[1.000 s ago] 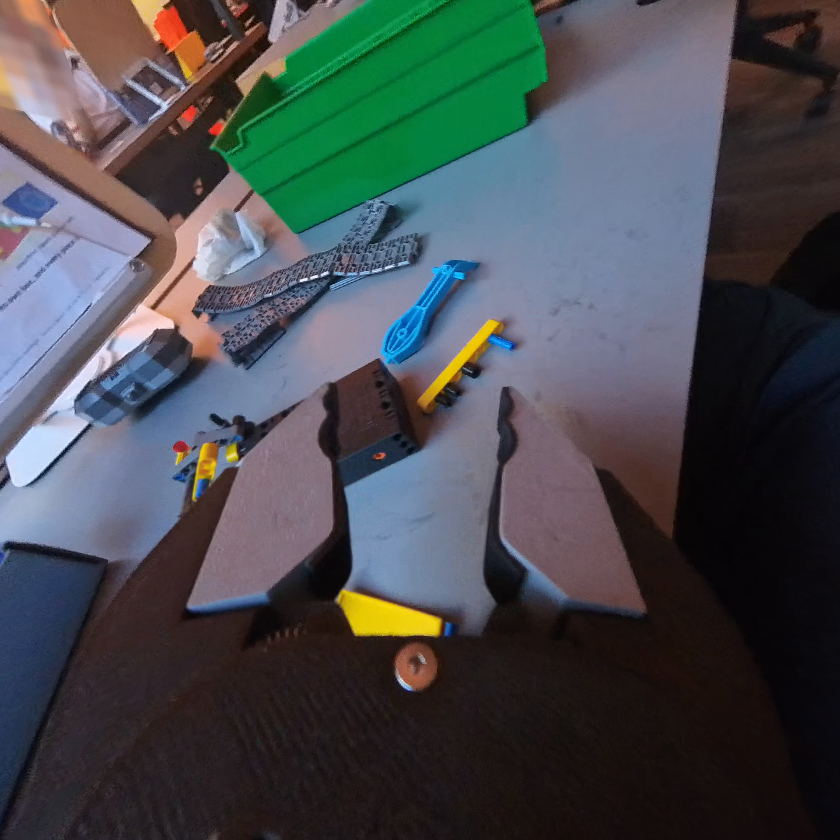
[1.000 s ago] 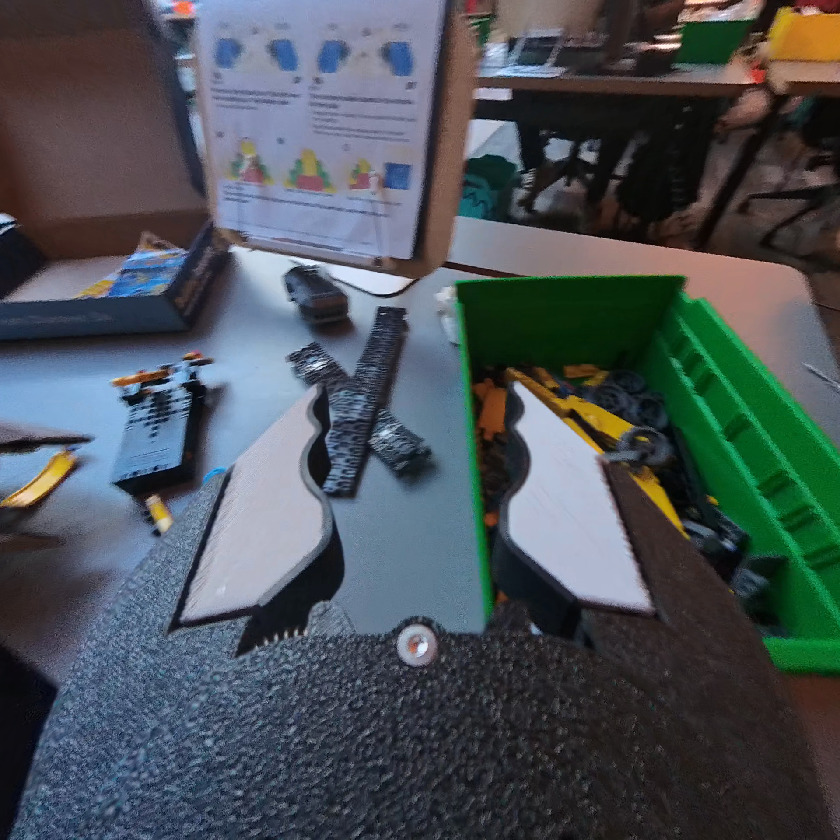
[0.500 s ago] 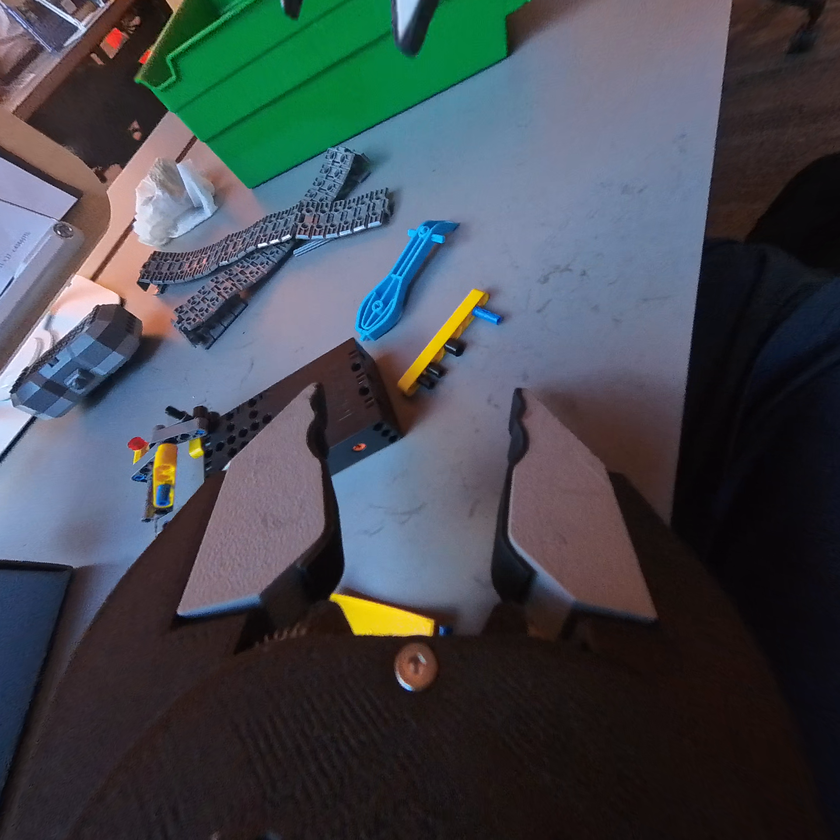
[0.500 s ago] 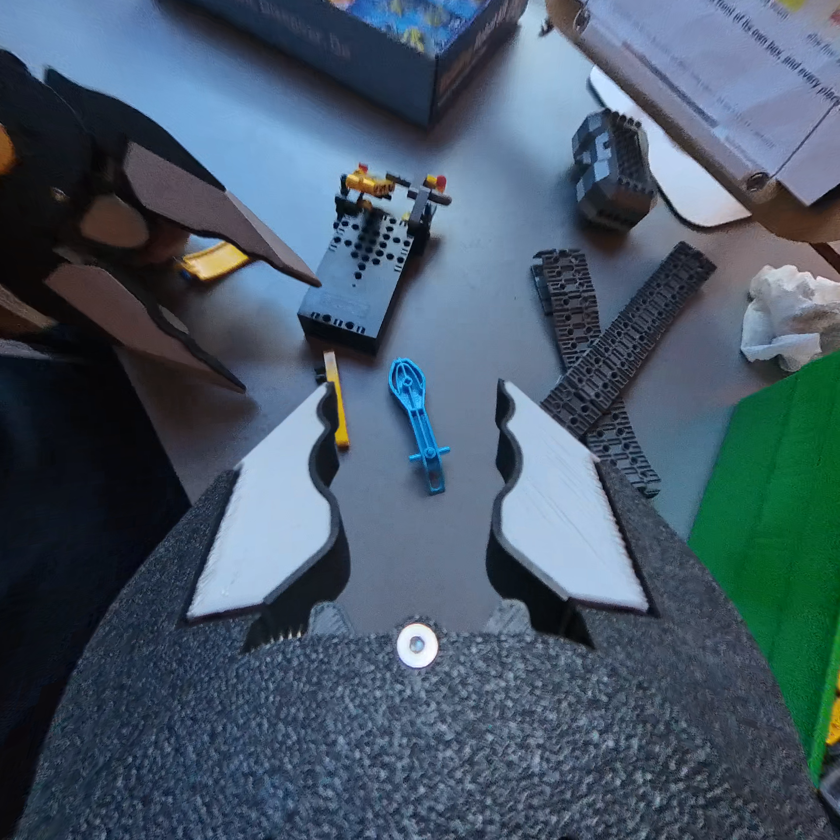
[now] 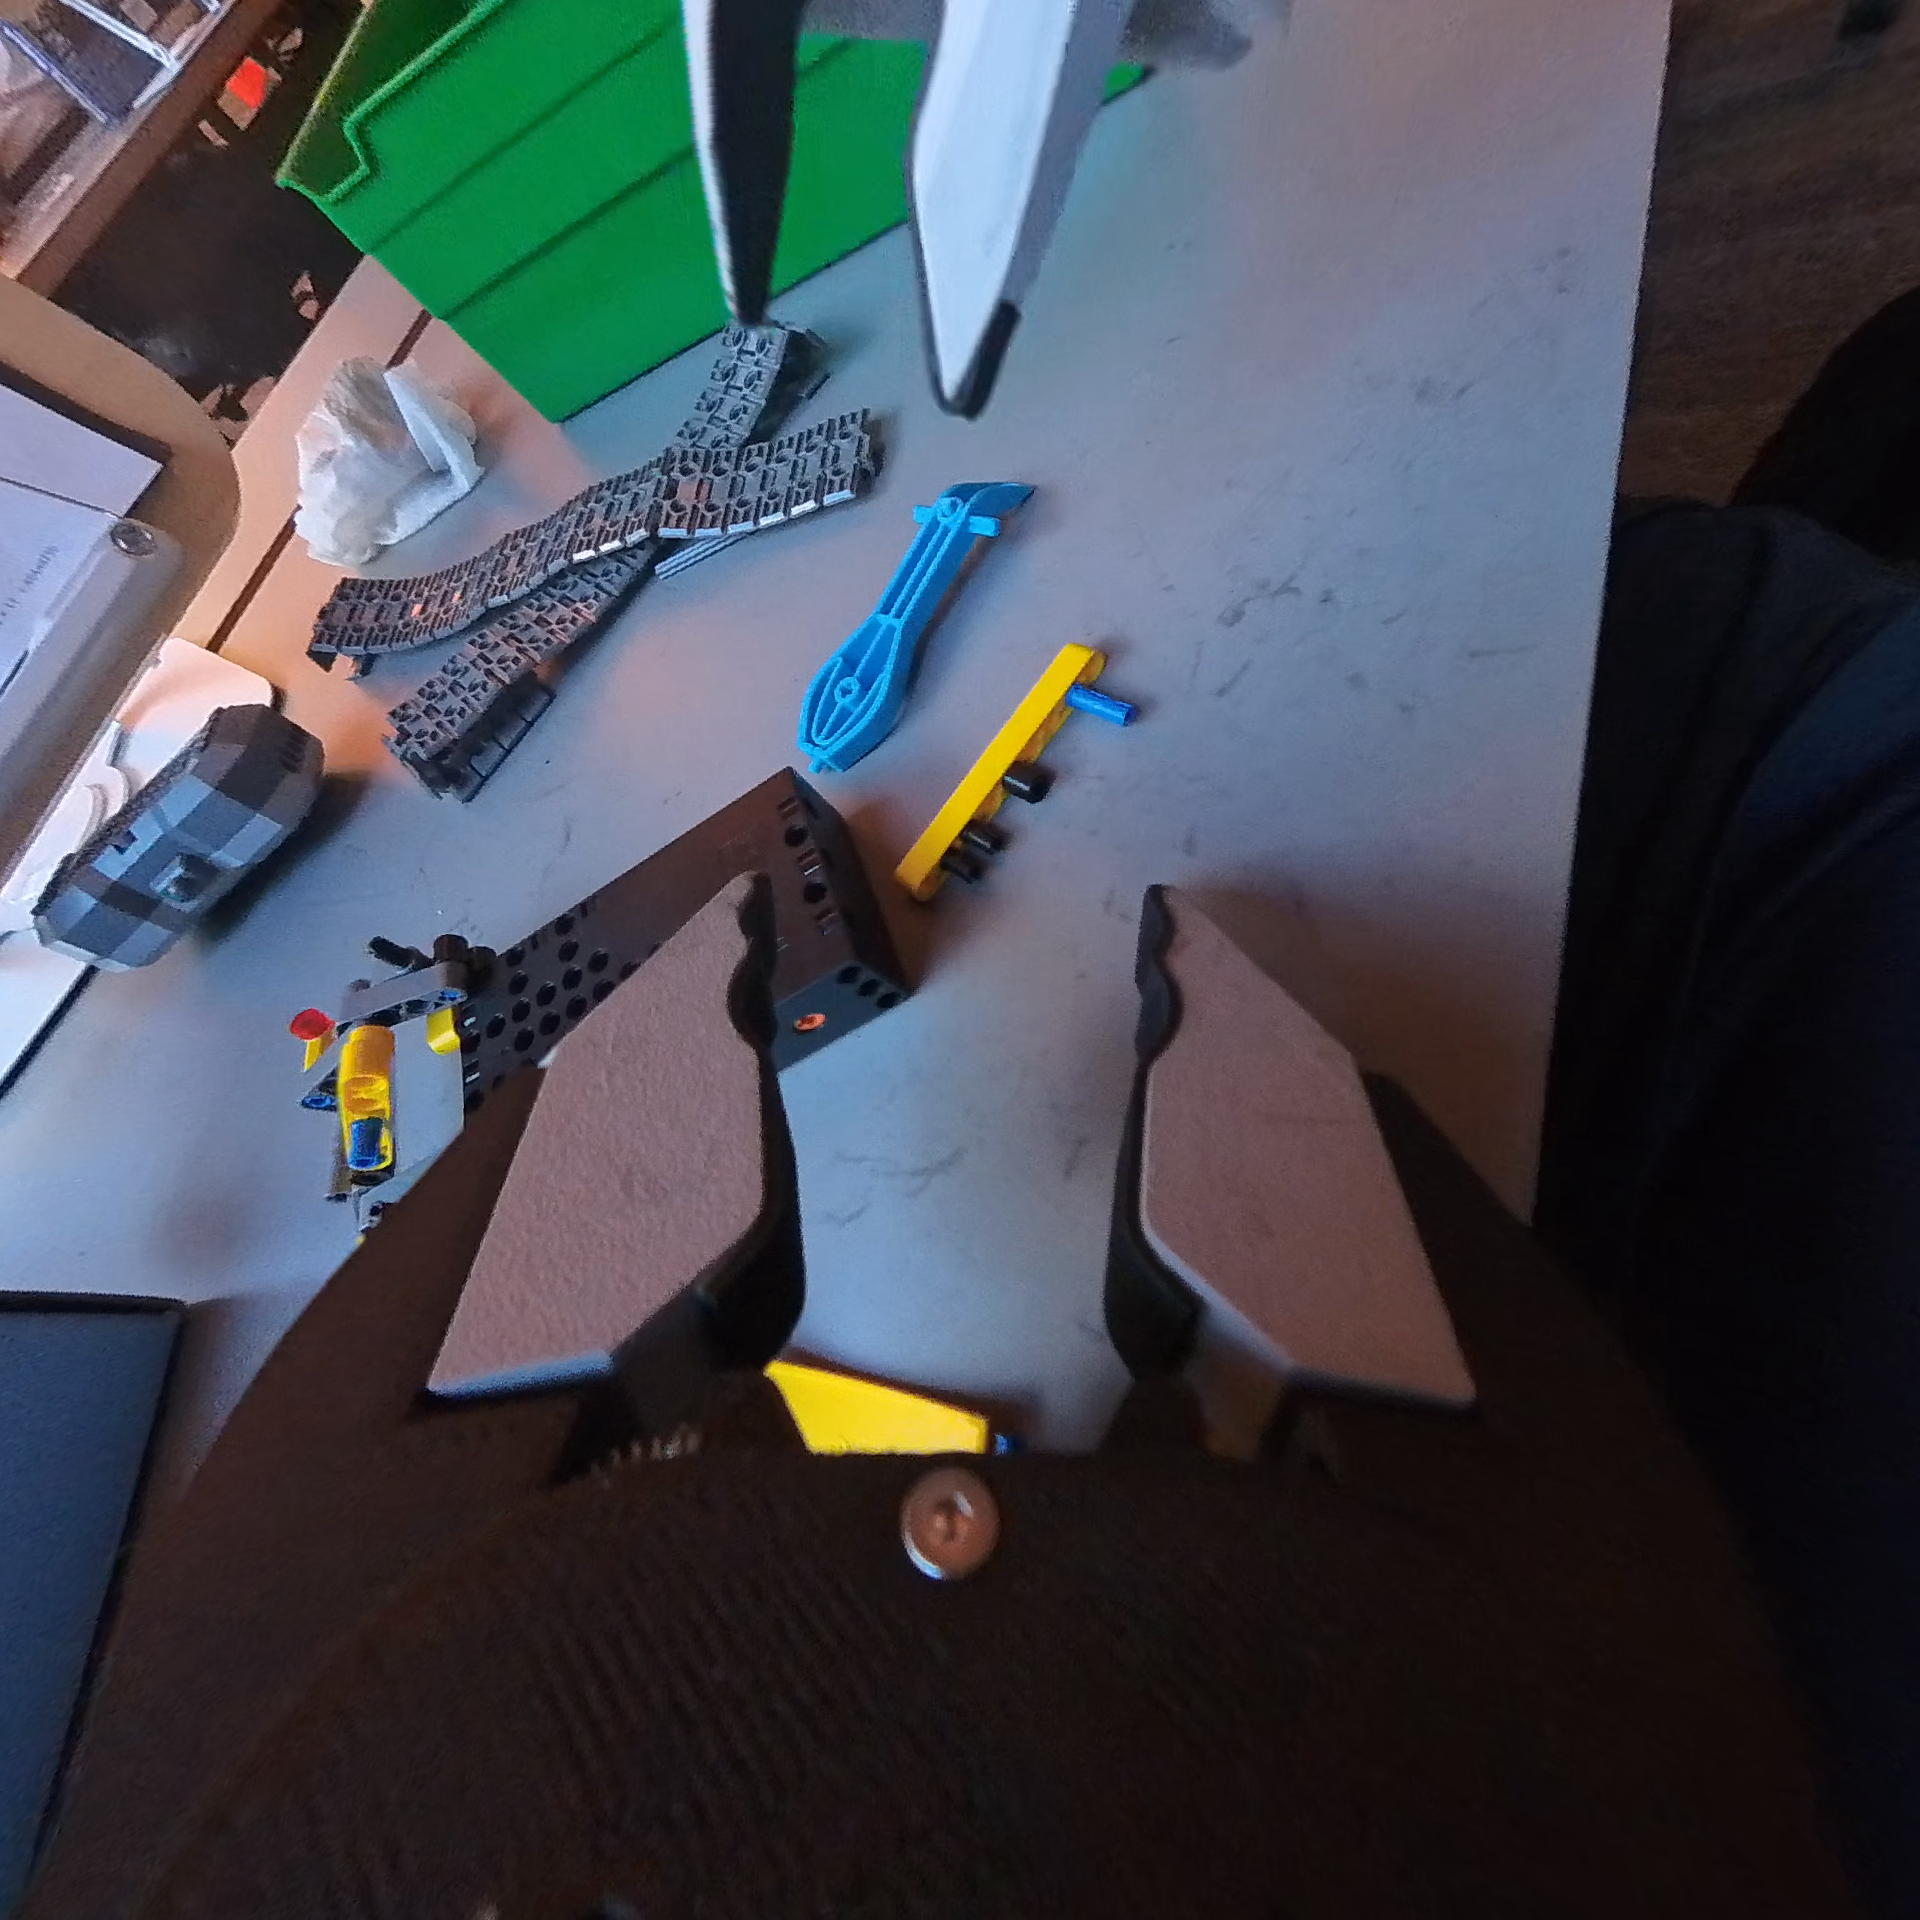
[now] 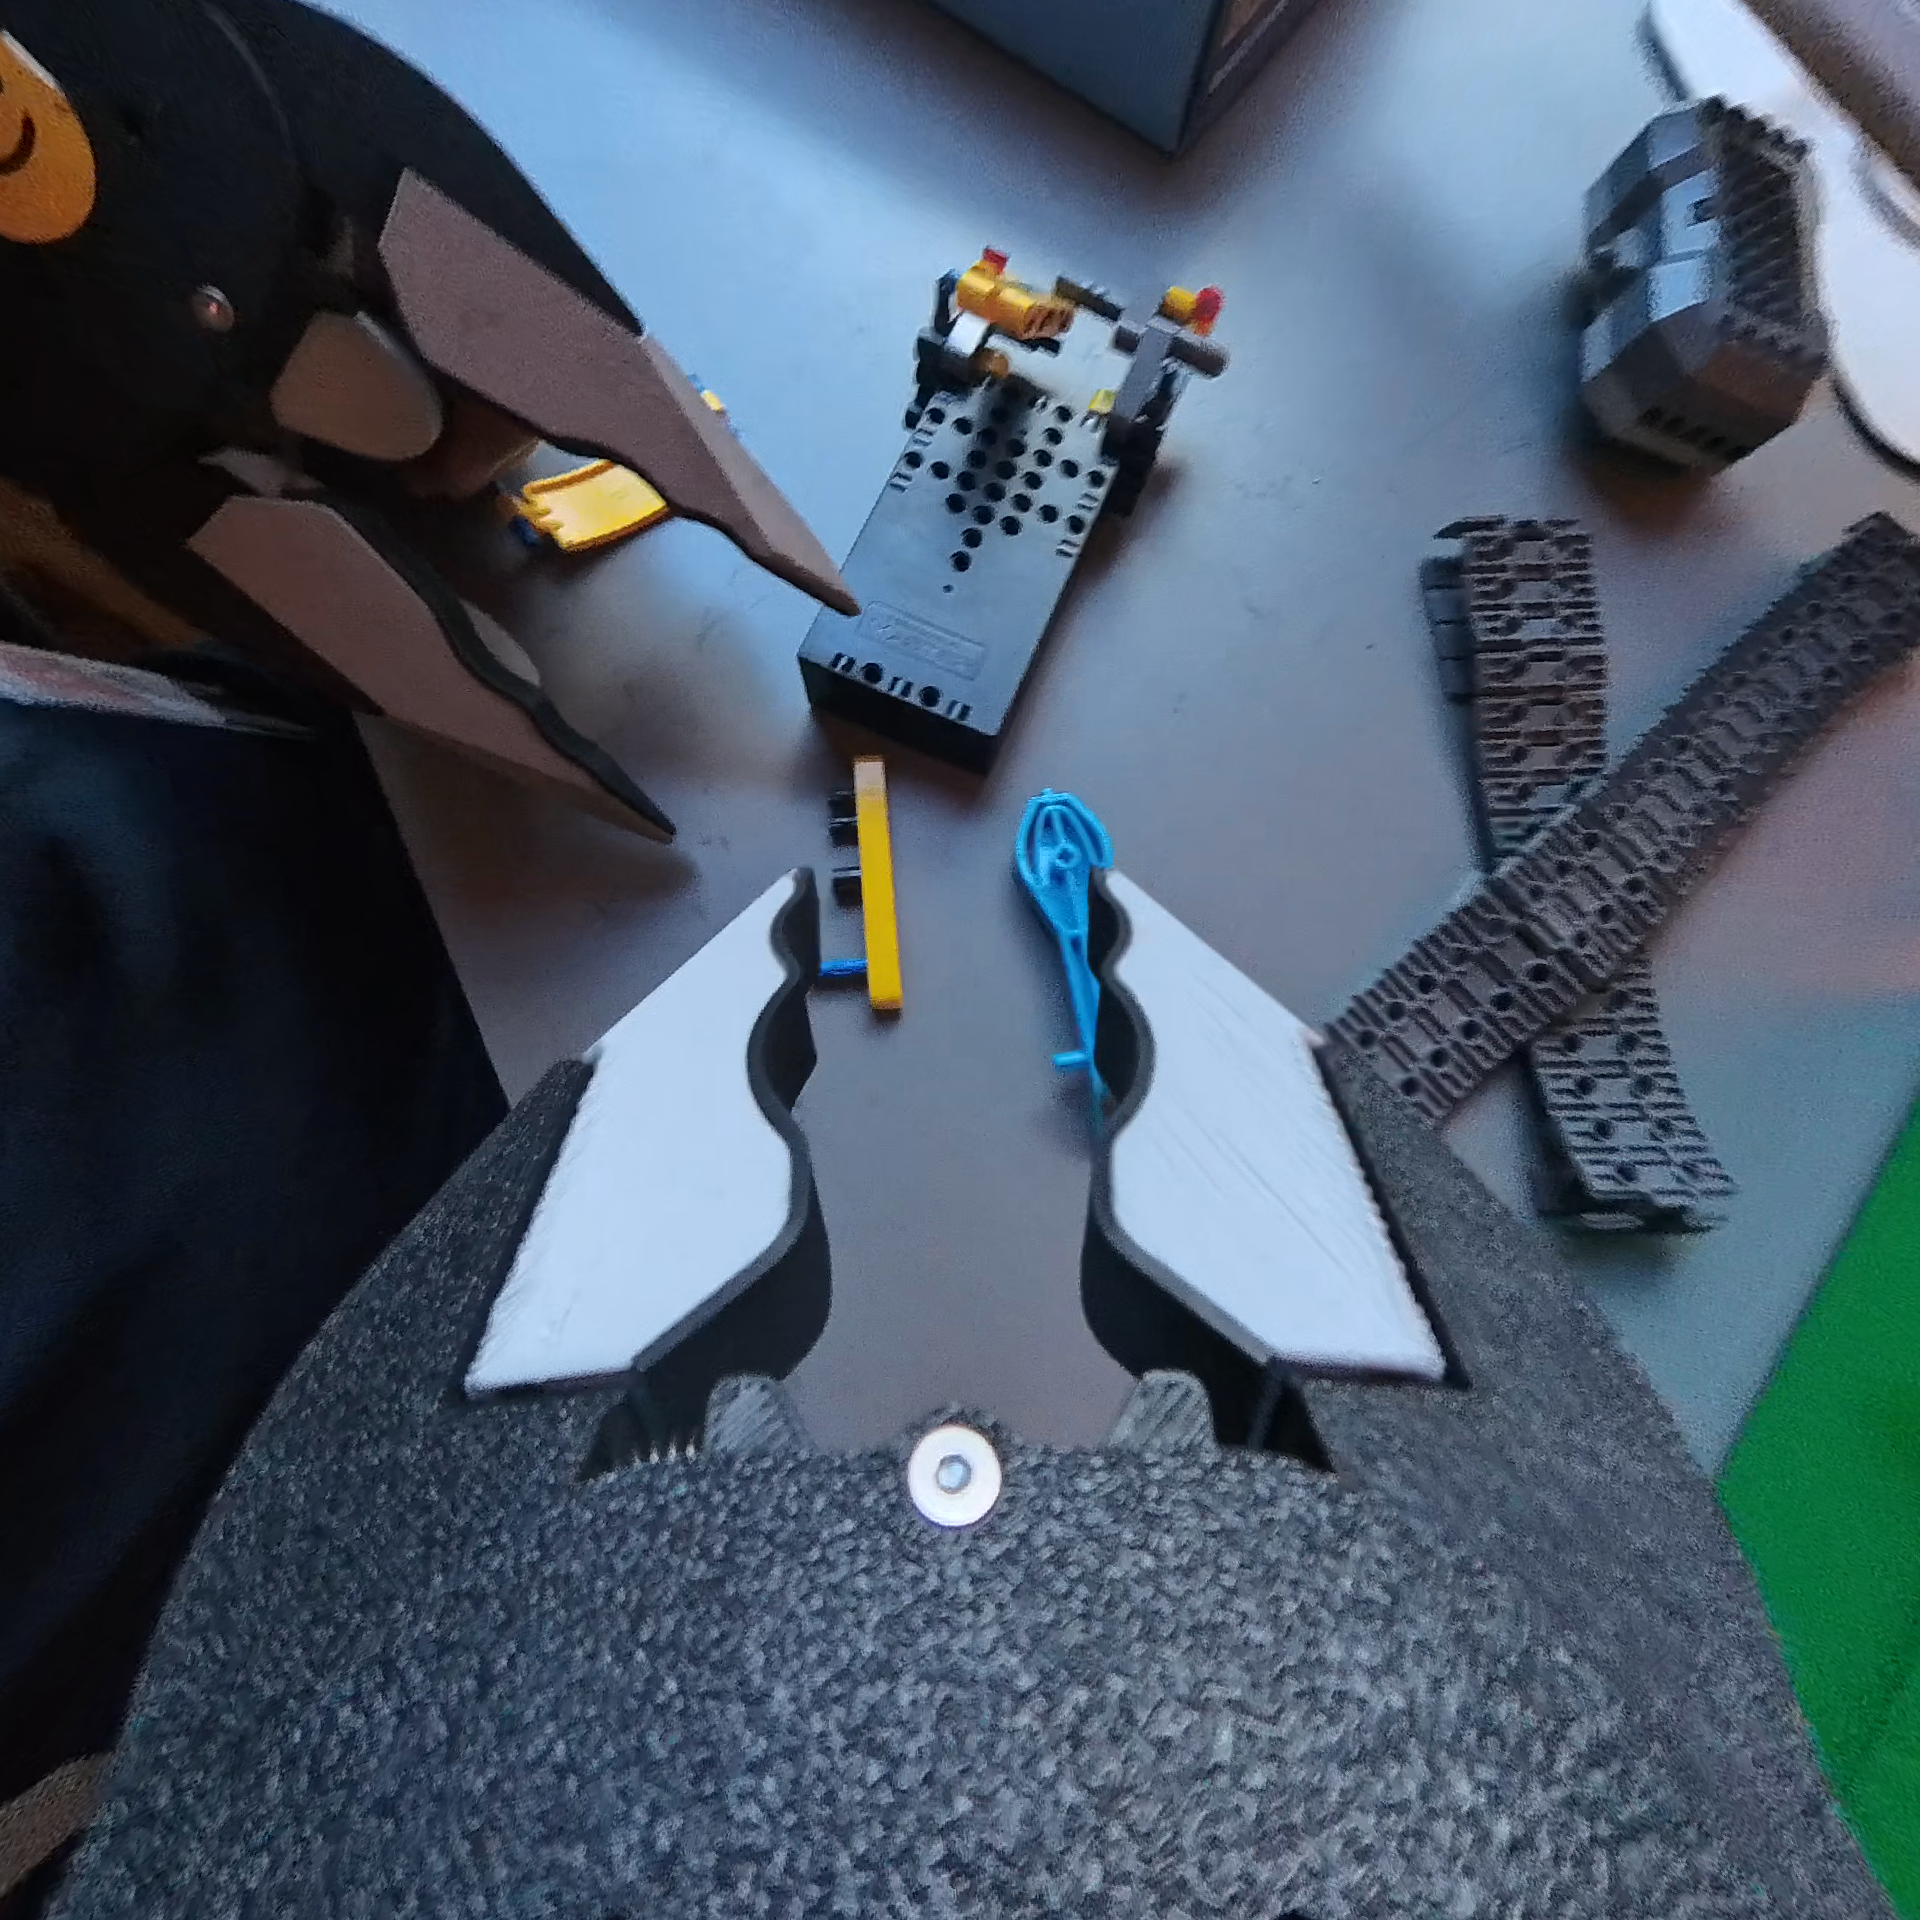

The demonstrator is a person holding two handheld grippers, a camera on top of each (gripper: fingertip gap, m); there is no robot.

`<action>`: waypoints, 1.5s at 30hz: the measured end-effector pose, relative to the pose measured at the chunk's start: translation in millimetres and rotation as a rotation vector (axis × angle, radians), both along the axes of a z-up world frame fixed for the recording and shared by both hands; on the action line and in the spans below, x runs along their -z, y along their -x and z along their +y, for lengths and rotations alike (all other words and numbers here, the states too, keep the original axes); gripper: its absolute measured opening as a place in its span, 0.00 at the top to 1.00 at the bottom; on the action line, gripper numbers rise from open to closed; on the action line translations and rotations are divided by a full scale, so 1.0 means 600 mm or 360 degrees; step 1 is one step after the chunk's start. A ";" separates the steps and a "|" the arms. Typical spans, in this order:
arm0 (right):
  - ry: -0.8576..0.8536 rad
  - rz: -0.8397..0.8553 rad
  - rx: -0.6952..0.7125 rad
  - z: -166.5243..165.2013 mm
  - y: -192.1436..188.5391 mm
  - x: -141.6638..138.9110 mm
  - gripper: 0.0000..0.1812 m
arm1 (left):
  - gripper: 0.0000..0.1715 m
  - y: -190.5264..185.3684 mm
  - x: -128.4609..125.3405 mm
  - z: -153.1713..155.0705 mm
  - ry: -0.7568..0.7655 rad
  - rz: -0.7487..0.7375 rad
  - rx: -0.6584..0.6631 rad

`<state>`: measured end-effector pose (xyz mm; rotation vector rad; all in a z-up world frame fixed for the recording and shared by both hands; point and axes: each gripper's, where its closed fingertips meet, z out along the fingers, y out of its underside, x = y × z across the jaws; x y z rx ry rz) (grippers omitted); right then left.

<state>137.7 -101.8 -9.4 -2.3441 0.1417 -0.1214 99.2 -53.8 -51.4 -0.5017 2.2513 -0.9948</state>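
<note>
I hold both claws spread and empty above the bench (image 5: 1351, 312). The left claw (image 5: 951, 904) hangs over the black block (image 5: 821, 883), its left finger covering part of that block; a yellow plate (image 5: 883, 1418) lies under the claw's base. The right claw (image 6: 951, 894) hangs low over the yellow beam (image 6: 876, 883) and the blue tool (image 6: 1060, 894), which lie side by side near the bench edge closest to me, just short of the block (image 6: 935, 582). The risks, as I judge them: both small parts sit inside the right claw's span, so closing here could catch both, or pinch the tool against the right finger and flick it away; the beam carries loose-looking black pins and a blue peg that a skewed grip could dislodge; the two claws are near one another, so either could strike the other or shove the block. The right wrist view shows the left claw (image 6: 764, 717), the block's perforated top and the small yellow and red assembly (image 6: 1070, 322) at its far end. The left wrist view alone shows the green bin (image 5: 540, 208) side-on, the crumpled paper (image 5: 379, 457), and the right claw (image 5: 852, 353) from the front, above the crossed tracks (image 5: 603, 582).
</note>
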 end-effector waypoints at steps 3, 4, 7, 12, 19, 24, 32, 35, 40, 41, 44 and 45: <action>0.0092 0.0041 -0.0068 0.011 0.017 0.028 0.74 | 0.61 -0.002 0.001 0.001 0.0002 0.0018 -0.0010; 0.0122 0.0048 -0.0080 0.014 0.021 0.037 0.75 | 0.61 -0.002 0.002 0.001 0.0000 0.0020 -0.0013; 0.0196 0.0093 -0.0114 0.021 0.030 0.064 0.77 | 0.61 -0.002 0.001 0.001 -0.0003 0.0011 -0.0013; 0.0269 0.0157 -0.0110 0.022 0.032 0.091 0.80 | 0.61 -0.001 0.001 0.001 0.0004 0.0011 -0.0011; 0.0302 0.0239 -0.0107 0.018 0.030 0.115 0.97 | 0.61 -0.001 0.000 0.000 0.0011 0.0018 -0.0005; 0.0284 0.0275 -0.0107 0.017 0.030 0.113 0.97 | 0.61 0.000 0.003 -0.001 -0.0018 0.0007 -0.0002; 0.0137 0.0525 -0.0282 0.029 0.084 0.074 0.97 | 0.62 0.000 -0.001 0.000 -0.0127 -0.0169 -0.0012; 0.0126 0.0604 -0.0355 0.032 0.103 0.071 0.97 | 0.70 0.005 -0.003 -0.002 -0.0243 -0.0348 0.0049; 0.0066 0.0751 -0.0441 0.036 0.127 0.060 0.97 | 0.90 0.021 0.003 -0.007 -0.0313 -0.0412 0.0206; 0.0056 0.0778 -0.0440 0.037 0.127 0.059 0.97 | 0.91 0.027 0.001 -0.011 -0.0300 -0.0422 0.0254; 0.0003 0.0898 -0.0456 0.040 0.133 0.054 0.97 | 0.86 0.038 -0.014 -0.019 -0.0259 -0.0510 0.0328; -0.0020 0.0943 -0.0477 0.041 0.138 0.050 0.97 | 0.85 0.043 -0.017 -0.024 -0.0244 -0.0525 0.0360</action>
